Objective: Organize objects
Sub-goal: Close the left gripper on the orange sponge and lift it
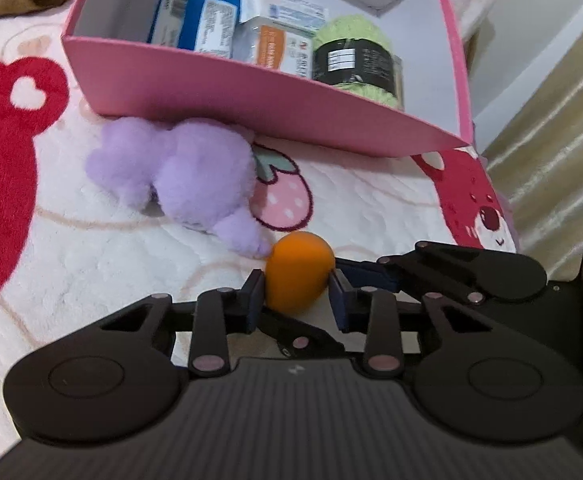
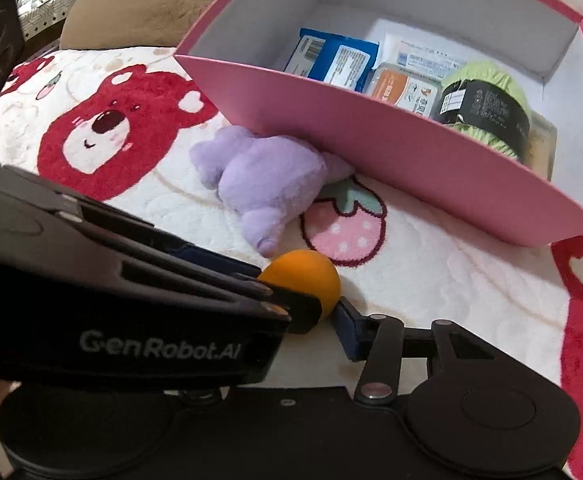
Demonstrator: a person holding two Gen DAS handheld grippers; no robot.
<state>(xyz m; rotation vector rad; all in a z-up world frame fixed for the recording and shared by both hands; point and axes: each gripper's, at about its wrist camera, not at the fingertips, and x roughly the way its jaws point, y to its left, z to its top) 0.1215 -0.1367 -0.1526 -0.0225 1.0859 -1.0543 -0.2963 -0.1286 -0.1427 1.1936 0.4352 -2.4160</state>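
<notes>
At the lower middle of the left wrist view, the left gripper [image 1: 297,300] has its fingers closed on a smooth round orange ball [image 1: 299,276], one pad against the ball at 9 o'clock and the other at 3 o'clock. The ball rests on a plush white blanket [image 1: 91,264] printed with red bears and a pink strawberry. At 10 o'clock from the ball, touching it with one paw, lies a fluffy lilac plush toy [image 1: 187,176], its far side tucked against the front wall of an open pink cardboard box [image 1: 251,96]. Inside the white-lined box, at 12 o'clock from the ball, sit a blue packet [image 1: 195,20], a white and orange packet [image 1: 283,50] and a pale green skein of yarn with a black label [image 1: 355,60].

From the right wrist view, the ball sits just below centre with the left gripper reaching across from 9 o'clock, its fingers at the ball's near side. The right gripper [image 2: 293,318] shows only one blue finger [image 2: 349,334], which lies at 5 o'clock from the ball, at its edge; the other is hidden under the left gripper, so I cannot tell whether the right fingers grip anything. The toy lies at 11 o'clock from the ball and the box at 1 o'clock, with the yarn at the box's right end.
</notes>
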